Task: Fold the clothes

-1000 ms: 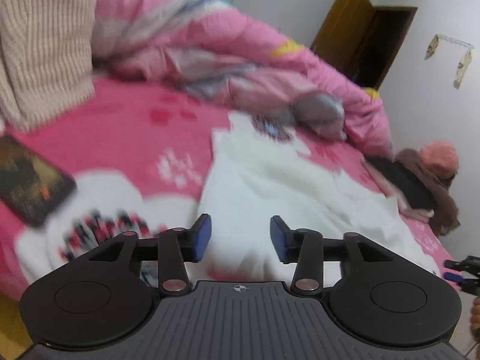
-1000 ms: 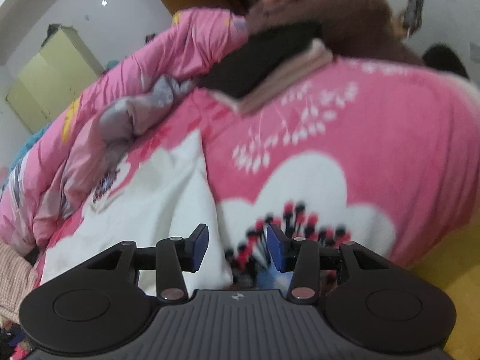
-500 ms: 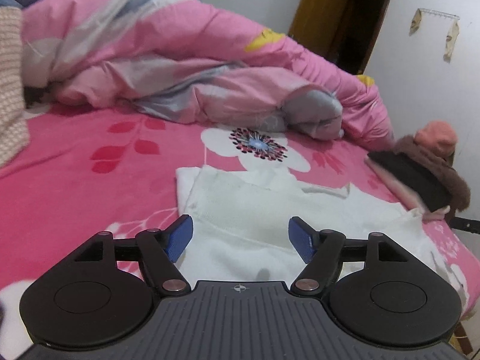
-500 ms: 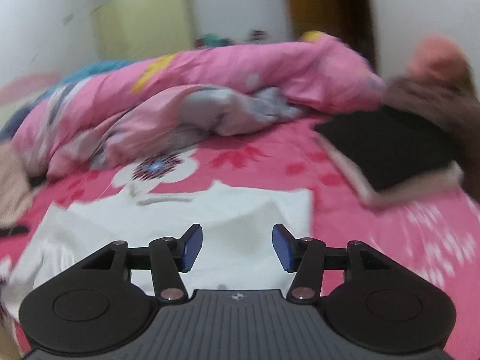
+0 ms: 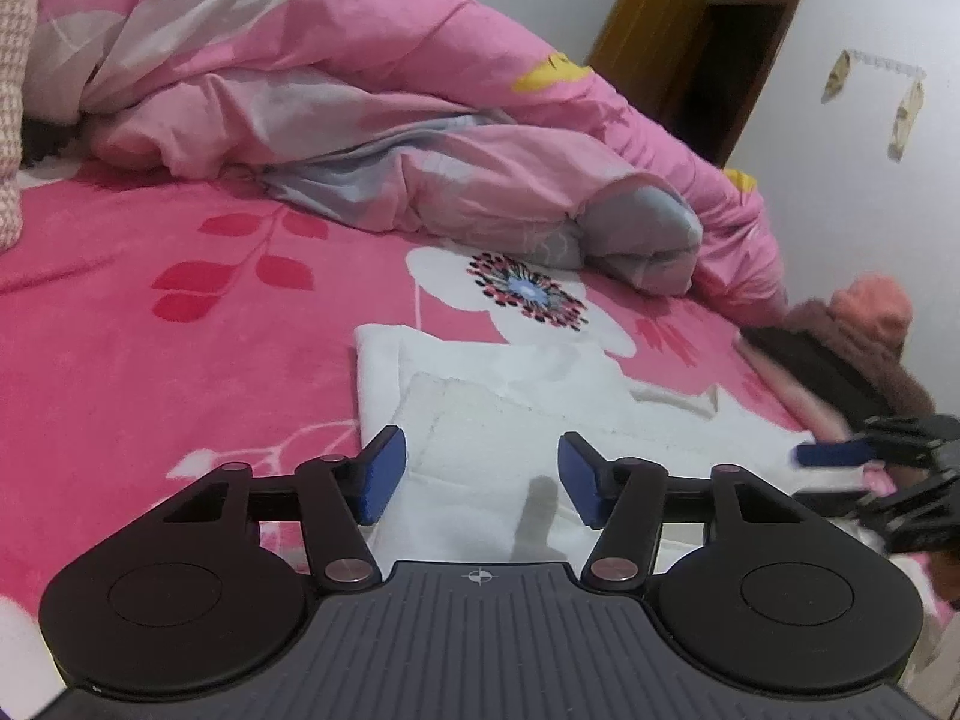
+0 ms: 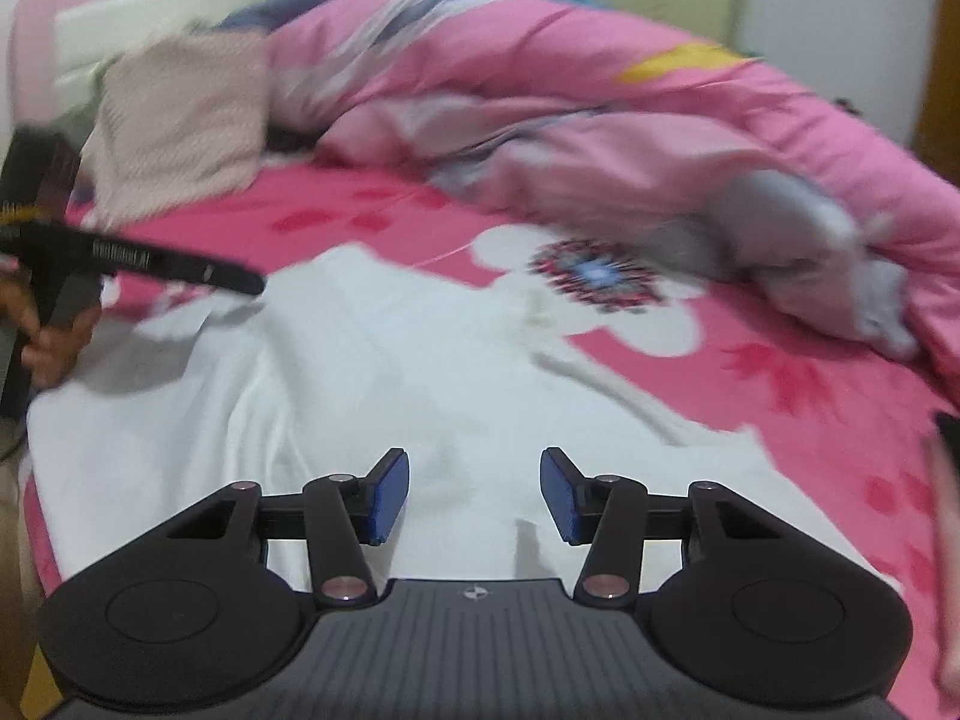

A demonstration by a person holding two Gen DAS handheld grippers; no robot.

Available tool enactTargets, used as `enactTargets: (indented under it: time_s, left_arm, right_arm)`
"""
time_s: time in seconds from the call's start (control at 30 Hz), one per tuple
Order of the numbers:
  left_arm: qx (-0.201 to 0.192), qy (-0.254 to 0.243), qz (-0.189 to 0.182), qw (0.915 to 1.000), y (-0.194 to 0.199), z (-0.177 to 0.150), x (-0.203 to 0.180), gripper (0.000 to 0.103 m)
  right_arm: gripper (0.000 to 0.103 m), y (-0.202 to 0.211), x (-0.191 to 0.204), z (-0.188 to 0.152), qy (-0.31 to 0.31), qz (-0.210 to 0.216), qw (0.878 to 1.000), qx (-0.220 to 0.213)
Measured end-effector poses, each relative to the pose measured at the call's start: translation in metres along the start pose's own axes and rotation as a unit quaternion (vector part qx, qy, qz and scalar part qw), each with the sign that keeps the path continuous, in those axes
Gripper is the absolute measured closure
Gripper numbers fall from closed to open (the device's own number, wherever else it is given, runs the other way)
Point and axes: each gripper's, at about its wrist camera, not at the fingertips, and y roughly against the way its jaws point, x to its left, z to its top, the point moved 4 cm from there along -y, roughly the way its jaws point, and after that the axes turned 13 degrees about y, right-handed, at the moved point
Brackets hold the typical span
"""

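The white garment lies spread on the pink bed, filling the lower middle of both views, flat enough for its edges to be reached, with one layer already doubled over at its left side in the left view. The left claw and right claw both hang low over the cloth with jaws parted and nothing between them, seemingly placed to take hold of it. Whether this is mid-fold or a folded piece, I cannot tell.

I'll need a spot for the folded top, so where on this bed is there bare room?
The pink sheet left of the white garment is bare, bordered by the bunched duvet behind. A narrower strip lies between garment and duvet. To the right it is crowded by the dark clothes pile.
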Motion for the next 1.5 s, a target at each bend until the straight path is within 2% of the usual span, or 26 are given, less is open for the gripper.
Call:
enactTargets:
  time_s: [0.17, 0.3, 0.43, 0.57, 0.67, 0.73, 0.87, 0.93, 1.0, 1.13, 1.23, 1.37, 1.5]
  left_arm:
    - [-0.007, 0.004, -0.015, 0.9998, 0.000, -0.002, 0.004, 0.048]
    - [-0.010, 0.014, -0.029, 0.9994, 0.000, -0.001, 0.009, 0.047]
    - [-0.015, 0.021, -0.040, 0.9989, 0.001, 0.001, 0.011, 0.047]
    - [-0.022, 0.015, -0.047, 0.9986, 0.003, 0.000, 0.010, 0.047]
    - [-0.027, 0.011, -0.042, 0.9987, 0.004, 0.000, 0.010, 0.047]
    - [-0.027, 0.014, -0.037, 0.9989, 0.003, 0.000, 0.012, 0.047]
    - [-0.020, 0.025, -0.031, 0.9990, 0.001, 0.000, 0.016, 0.047]
    - [-0.016, 0.029, -0.028, 0.9990, -0.001, 0.000, 0.018, 0.047]
    - [-0.016, 0.024, -0.023, 0.9993, -0.001, 0.000, 0.018, 0.047]
    - [-0.016, 0.017, -0.015, 0.9996, -0.002, -0.001, 0.017, 0.049]
    - [-0.023, 0.012, -0.007, 0.9996, -0.002, -0.002, 0.016, 0.053]
    - [-0.030, 0.000, 0.004, 0.9995, -0.002, -0.004, 0.014, 0.057]
    - [-0.037, -0.012, 0.017, 0.9991, -0.004, -0.005, 0.012, 0.059]
  right_arm:
    - [0.052, -0.025, 0.005, 0.010, 0.011, 0.032, 0.999, 0.010]
    - [0.052, -0.034, -0.002, 0.022, -0.029, 0.080, 0.996, -0.001]
    - [0.051, -0.045, -0.010, 0.040, -0.073, 0.136, 0.988, -0.014]
    - [0.051, -0.069, -0.006, 0.060, -0.060, 0.157, 0.986, -0.004]
    - [0.052, -0.087, 0.001, 0.062, -0.059, 0.168, 0.984, 0.014]
    - [0.058, -0.092, 0.006, 0.060, -0.058, 0.172, 0.983, 0.021]
    - [0.058, -0.070, 0.002, 0.054, -0.080, 0.135, 0.988, 0.005]
    - [0.054, -0.048, -0.005, 0.045, -0.096, 0.114, 0.989, -0.013]
    - [0.051, -0.022, -0.014, 0.028, -0.113, 0.091, 0.989, -0.026]
    - [0.051, 0.021, -0.036, -0.015, -0.130, 0.014, 0.991, -0.012]
    - [0.051, 0.049, -0.061, -0.047, -0.164, -0.050, 0.985, -0.012]
    - [0.050, 0.073, -0.093, -0.087, -0.218, -0.125, 0.968, -0.010]
    - [0.050, 0.076, -0.113, -0.116, -0.253, -0.157, 0.955, -0.004]
